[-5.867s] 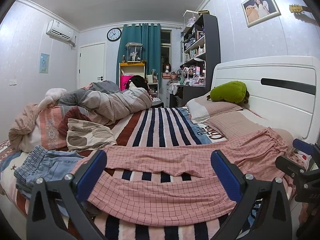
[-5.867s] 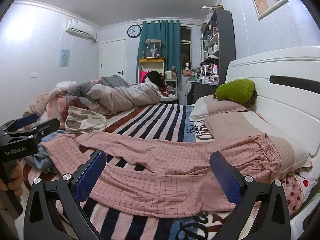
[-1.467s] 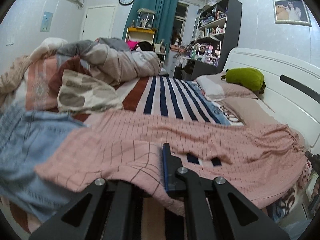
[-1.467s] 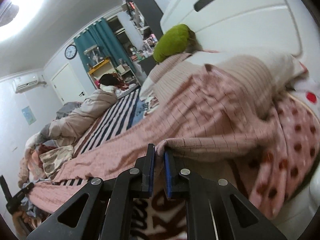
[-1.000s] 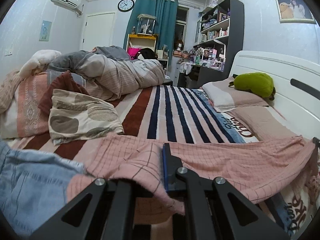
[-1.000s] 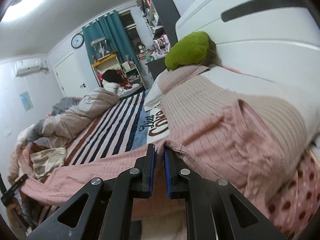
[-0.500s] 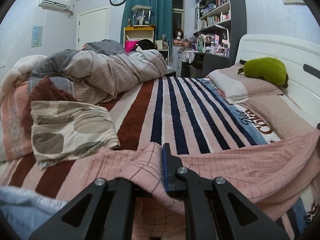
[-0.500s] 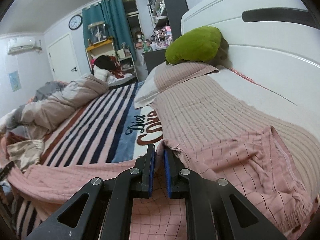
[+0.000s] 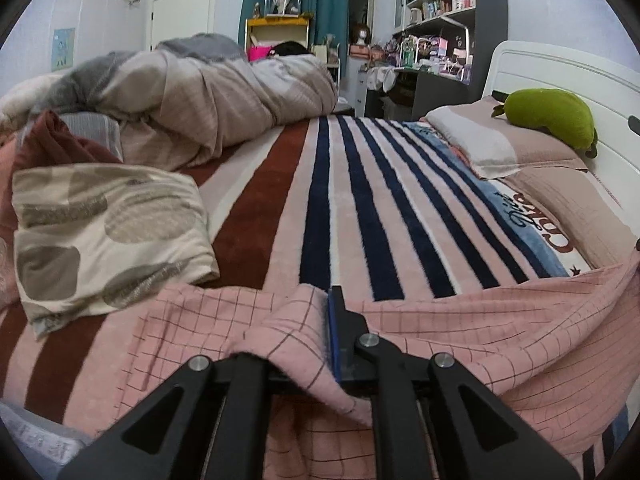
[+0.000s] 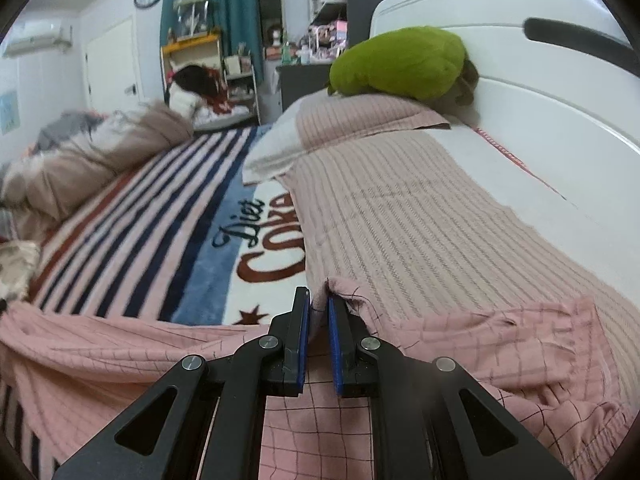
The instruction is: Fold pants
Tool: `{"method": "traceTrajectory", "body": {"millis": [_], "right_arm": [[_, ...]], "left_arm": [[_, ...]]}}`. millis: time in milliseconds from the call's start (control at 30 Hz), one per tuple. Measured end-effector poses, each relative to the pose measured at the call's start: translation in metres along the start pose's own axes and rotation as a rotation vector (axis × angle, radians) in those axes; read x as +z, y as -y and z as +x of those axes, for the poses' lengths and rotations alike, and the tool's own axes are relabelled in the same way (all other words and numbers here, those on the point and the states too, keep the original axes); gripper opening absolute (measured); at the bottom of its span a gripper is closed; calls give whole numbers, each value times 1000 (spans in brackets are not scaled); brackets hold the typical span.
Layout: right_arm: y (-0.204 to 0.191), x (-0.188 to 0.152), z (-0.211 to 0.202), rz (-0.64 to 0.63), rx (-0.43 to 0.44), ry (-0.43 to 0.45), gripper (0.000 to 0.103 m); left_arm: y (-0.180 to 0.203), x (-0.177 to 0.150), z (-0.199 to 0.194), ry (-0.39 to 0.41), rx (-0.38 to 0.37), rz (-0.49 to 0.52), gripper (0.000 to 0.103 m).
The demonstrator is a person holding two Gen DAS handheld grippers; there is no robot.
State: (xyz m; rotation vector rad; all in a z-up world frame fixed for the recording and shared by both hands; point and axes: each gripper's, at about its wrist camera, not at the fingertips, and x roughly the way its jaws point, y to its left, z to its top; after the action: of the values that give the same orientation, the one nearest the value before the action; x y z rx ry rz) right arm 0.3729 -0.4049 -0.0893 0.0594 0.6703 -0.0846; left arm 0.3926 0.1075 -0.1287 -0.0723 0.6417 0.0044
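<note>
**Both grippers hold the pink checked pants across the striped bed**

The pink checked pants (image 9: 500,328) lie spread across the near side of the bed, on the striped blanket (image 9: 360,208), with one end reaching up onto the ribbed pink pillow (image 10: 420,220) by the white headboard (image 10: 540,92).

In the left wrist view, the left gripper (image 9: 326,332) has a fold of the fabric draped over and between its jaws; only one blue pad edge shows, the other is buried under cloth. The jaws are just beginning to open, with the cloth between them and pressed against the visible pad.

In the right wrist view, the right gripper (image 10: 319,320) has its jaws drawn together on a pinched edge of the pants (image 10: 460,340), a small peak of fabric standing up between the two blue pads. This sits where the blanket's lettered end meets the pillow.

A folded cream cloth with grey-brown ovals (image 9: 104,232) lies on the blanket beside the pants' left end. A rumpled duvet (image 9: 208,92) is heaped at the far side, and a green plush toy (image 10: 400,64) rests on the far pillow against the headboard
</note>
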Motion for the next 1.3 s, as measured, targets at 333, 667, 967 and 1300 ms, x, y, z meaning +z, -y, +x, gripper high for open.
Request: {"method": "traceTrajectory", "body": {"millis": [333,667,967,1300], "right_arm": [[-12,-2,25,-36,25,-137,61],[-95,-27,-28,-176,289,-170,28],[-160,-82,48,-192,407,-385,12],[-168,-38,110,-163,282,-315,9]], "left_arm": [[-10,-3,-19,89,22,-27,61],[12,-13,-33,107,-18,64,61],[-5,-14,-37,146,81,20,63],[-19,-13,-40,154,72,-28,70]]}}
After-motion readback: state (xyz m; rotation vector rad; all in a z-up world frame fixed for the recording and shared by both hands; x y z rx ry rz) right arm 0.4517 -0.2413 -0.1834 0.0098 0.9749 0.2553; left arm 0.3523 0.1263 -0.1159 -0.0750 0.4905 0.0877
